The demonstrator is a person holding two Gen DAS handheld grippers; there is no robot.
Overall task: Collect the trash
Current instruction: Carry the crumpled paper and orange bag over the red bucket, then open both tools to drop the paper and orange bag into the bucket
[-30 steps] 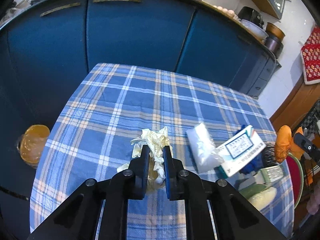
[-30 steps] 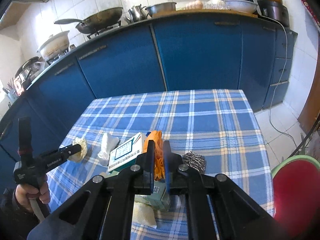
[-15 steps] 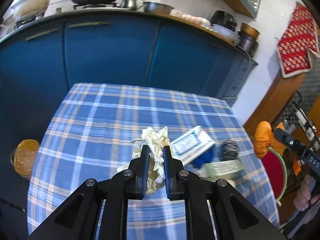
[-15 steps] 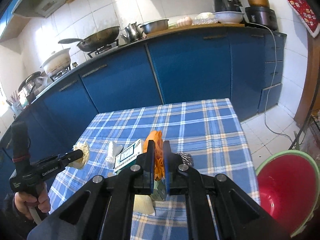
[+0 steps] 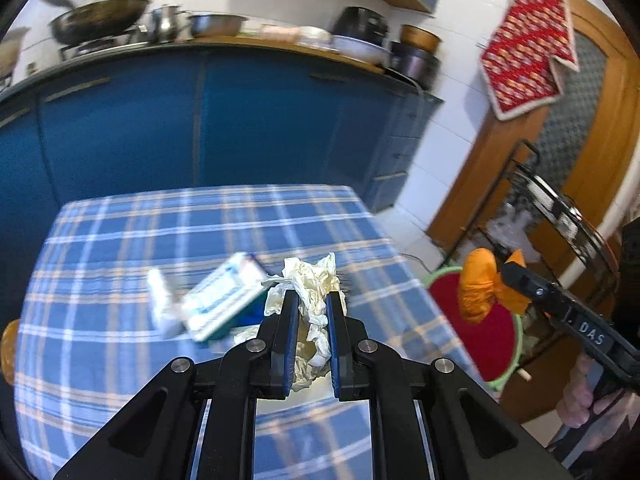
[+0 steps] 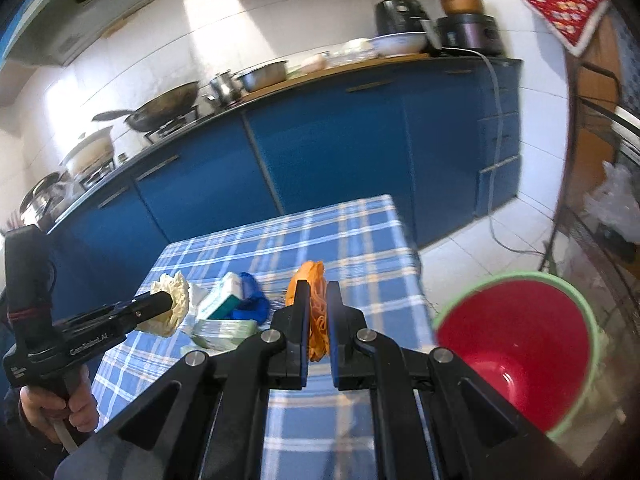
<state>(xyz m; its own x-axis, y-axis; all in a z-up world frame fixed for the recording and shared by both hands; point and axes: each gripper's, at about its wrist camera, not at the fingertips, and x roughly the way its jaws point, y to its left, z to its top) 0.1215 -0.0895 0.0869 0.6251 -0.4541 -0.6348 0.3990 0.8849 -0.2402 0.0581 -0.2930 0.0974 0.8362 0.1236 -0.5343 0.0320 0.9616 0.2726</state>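
clamping crumpled tissue (image 5: 310, 300) between left gripper (image 5: 313, 312) jaws above tablecloth (image 5: 168, 224).

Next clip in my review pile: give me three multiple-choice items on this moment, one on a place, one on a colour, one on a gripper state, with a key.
1. Where is the bucket?
A. On the table
B. On the floor past the table's corner
C. On the kitchen counter

2. What colour is the trash in the right gripper?
A. Orange
B. Green
C. Black

3. What is the left gripper doing?
A. Hanging open with nothing in it
B. Shut on a small box
C. Shut on crumpled paper

Key: 1 B, the bucket stands lower than the checked tablecloth, beside its corner. 2 A, the orange scrap sits between the fingers. 3 C, the pale crumpled paper is pinched between the fingers.
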